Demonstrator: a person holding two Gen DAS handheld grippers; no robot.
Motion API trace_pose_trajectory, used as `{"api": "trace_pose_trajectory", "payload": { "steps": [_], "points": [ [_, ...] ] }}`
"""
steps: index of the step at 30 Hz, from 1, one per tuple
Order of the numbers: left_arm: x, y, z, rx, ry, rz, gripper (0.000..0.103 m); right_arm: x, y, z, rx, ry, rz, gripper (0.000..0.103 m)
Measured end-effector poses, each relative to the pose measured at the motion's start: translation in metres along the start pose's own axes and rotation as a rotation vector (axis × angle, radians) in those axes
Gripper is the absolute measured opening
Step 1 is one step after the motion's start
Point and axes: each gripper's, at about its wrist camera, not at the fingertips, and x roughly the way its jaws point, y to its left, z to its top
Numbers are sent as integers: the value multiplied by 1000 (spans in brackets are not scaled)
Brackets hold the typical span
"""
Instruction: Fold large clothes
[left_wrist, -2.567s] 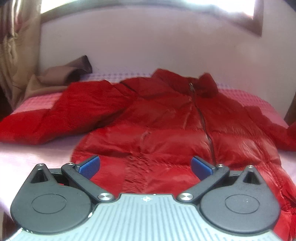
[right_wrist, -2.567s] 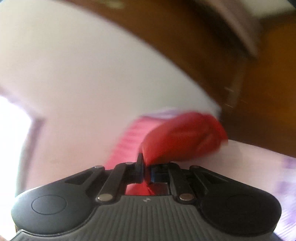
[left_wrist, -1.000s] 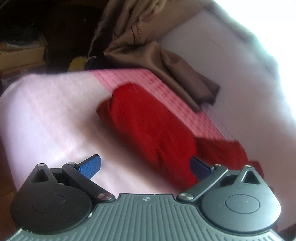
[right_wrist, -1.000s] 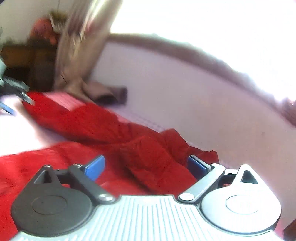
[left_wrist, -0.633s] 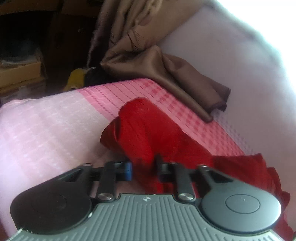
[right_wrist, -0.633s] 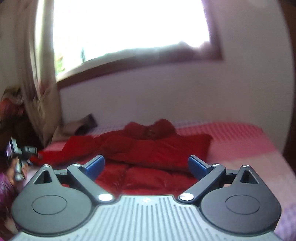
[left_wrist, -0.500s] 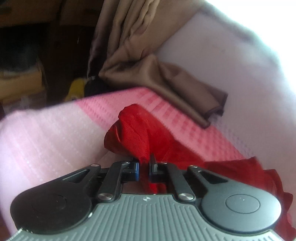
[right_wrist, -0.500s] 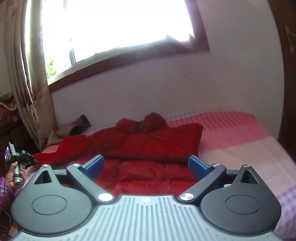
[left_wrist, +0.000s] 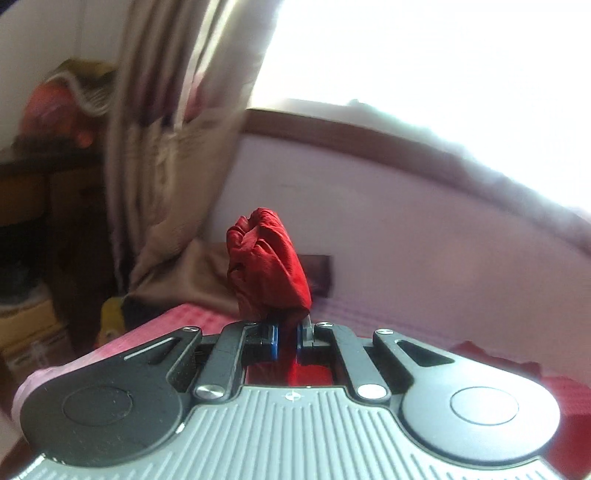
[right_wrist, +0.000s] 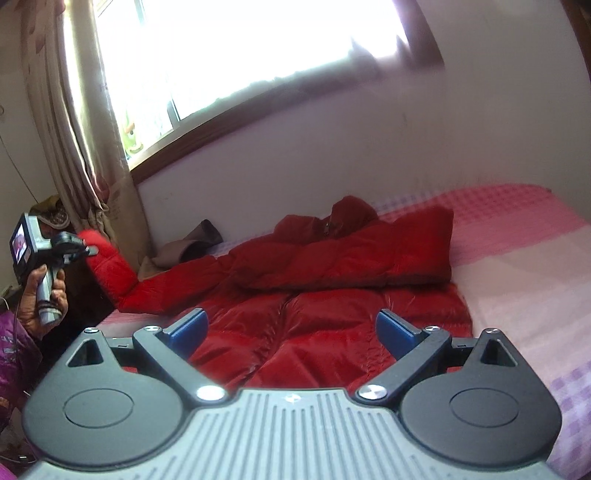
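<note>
In the left wrist view the left gripper (left_wrist: 287, 341) sits at lower centre with its blue-padded fingers (left_wrist: 273, 339) drawn almost together, pinching red fabric between them. That fabric is the cuff end of the jacket's sleeve (left_wrist: 267, 267), which bunches up into a crumpled knob above the fingertips, in front of the pale wall and the beige curtain (left_wrist: 162, 147) at left. The gripper is lifted clear of the bed, pointing slightly downward.

The right wrist view shows the same grip from outside: at the left edge a person's hand (right_wrist: 42, 295) holds the left gripper by its handle, raised above the bed's edge, with the sleeve rising from the mattress up to it.

The right gripper (right_wrist: 291, 328) fills the lower part of its own view. Its blue fingers (right_wrist: 186, 326) stand wide apart, with nothing between them and touching nothing. It hovers near the jacket's hem, aimed a little downward across the bed.

The red puffer jacket (right_wrist: 314, 295) lies spread on the pink checked bedspread (right_wrist: 517, 258) in the middle of the frame, collar toward the wall under the window (right_wrist: 240, 48). Its other sleeve is folded across the chest, ending at centre right. A brown cloth (right_wrist: 192, 243) lies by the wall beyond the collar, left of centre.
</note>
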Motion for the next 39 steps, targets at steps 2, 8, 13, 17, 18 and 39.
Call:
{"api": "trace_pose_trajectory", "payload": {
  "steps": [2,8,13,17,18,39],
  "points": [
    [0,-20,2,19,-1,-25,8,-1,-4,-3,15,-2,2,99],
    [-12,-78,-8,88,11,-100,8,-8,-20,-9,79,-22,-1,99],
    [-16,-117,-21,138,24,-155,8,-12,-36,-15,130,-25,-11,99],
    [-13,-149,-34,175,51,-192,8,-15,-48,-19,164,-33,-15,99],
    [-12,-156,-37,183,59,-201,8,-16,-51,-20,175,-35,-16,99],
    [24,-257,-109,276,268,-317,8,-24,-105,-37,337,-41,-22,99]
  ]
}}
